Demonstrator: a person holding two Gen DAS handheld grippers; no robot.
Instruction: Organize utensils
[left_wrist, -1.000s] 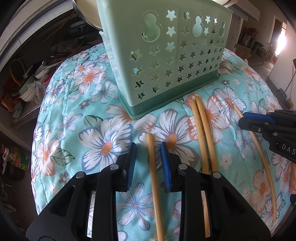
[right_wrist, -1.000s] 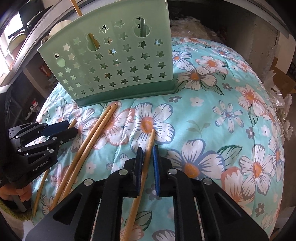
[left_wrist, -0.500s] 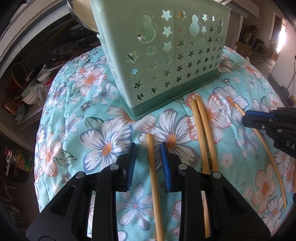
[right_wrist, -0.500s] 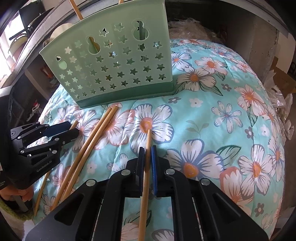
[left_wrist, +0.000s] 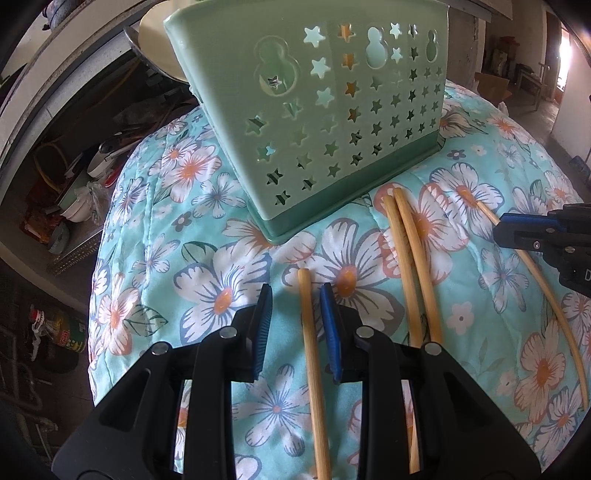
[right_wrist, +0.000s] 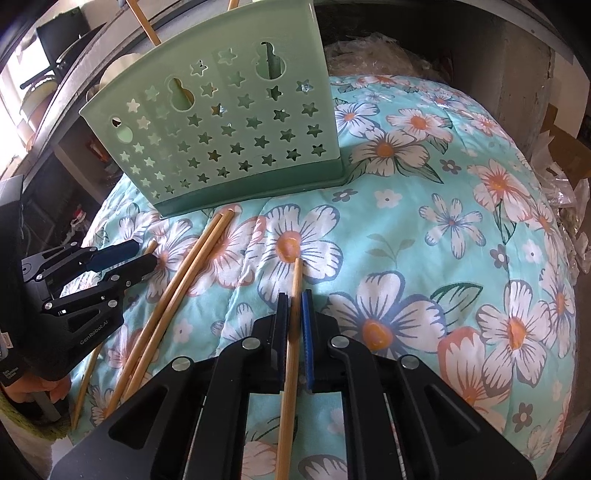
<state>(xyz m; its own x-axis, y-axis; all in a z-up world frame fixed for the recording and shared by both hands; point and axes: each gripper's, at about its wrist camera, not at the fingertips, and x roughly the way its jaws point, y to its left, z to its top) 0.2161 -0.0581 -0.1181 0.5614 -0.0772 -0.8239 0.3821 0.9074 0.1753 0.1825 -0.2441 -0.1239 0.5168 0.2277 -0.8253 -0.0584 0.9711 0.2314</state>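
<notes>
Right gripper (right_wrist: 294, 325): black frame, blue pads, jaws clenched on a single bamboo chopstick (right_wrist: 291, 332) whose tip reaches just past the fingertips and whose shaft runs back under the frame; it sits low over the floral cloth (right_wrist: 461, 221). Left gripper (left_wrist: 294, 325): same build, jaws parted and holding nothing; one loose chopstick (left_wrist: 312, 354) lies on the cloth between the pads, close against the right-hand pad and clear of the left-hand one. Chopstick pair (left_wrist: 410, 266): two bamboo sticks side by side on the cloth, between the two grippers, tips near the base of the holder. Utensil holder (left_wrist: 325, 110): pale green plastic, upright on the cloth beyond both grippers, front wall pierced with star and gourd-shaped cutouts, darker green band at the foot; sticks already stand in it, one showing above the rim in the right wrist view (right_wrist: 147, 29) and as tan colour behind the cutouts in the left. Surroundings: turquoise quilted cloth printed with white and orange flowers; cluttered dark shelving (left_wrist: 74, 177) off the left side.
</notes>
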